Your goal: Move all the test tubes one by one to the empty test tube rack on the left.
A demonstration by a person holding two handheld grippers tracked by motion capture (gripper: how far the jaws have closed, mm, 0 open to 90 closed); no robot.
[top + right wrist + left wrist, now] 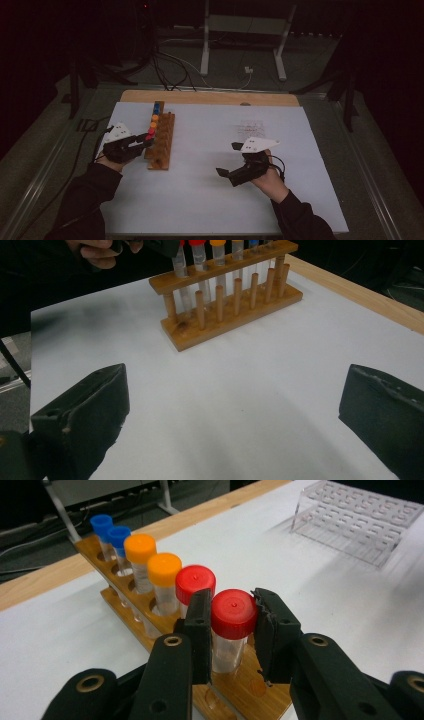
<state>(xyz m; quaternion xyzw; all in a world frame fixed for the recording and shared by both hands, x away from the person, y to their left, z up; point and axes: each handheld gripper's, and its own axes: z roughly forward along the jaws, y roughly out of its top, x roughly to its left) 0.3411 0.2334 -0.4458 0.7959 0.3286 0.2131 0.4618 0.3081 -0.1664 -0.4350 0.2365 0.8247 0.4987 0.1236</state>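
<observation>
A wooden tube rack [161, 142] stands at the left of the white table [210, 200], with a row of capped tubes along its far side. In the left gripper view my left gripper [233, 605] is shut on the cap of the nearest red-capped tube [233, 614], which stands upright with its lower end in the rack [250, 690]. Behind it stand another red-capped tube [195, 582], two orange-capped tubes [164, 569] and two blue-capped ones [120, 535]. My right gripper [227, 159] hovers open over bare table at the right, with nothing between its fingers [95, 405].
A clear plastic rack [252, 129] sits at the back right of the table and looks empty. A wooden strip [210, 97] runs along the far edge. Cables and metal stand legs [205, 45] lie on the floor beyond.
</observation>
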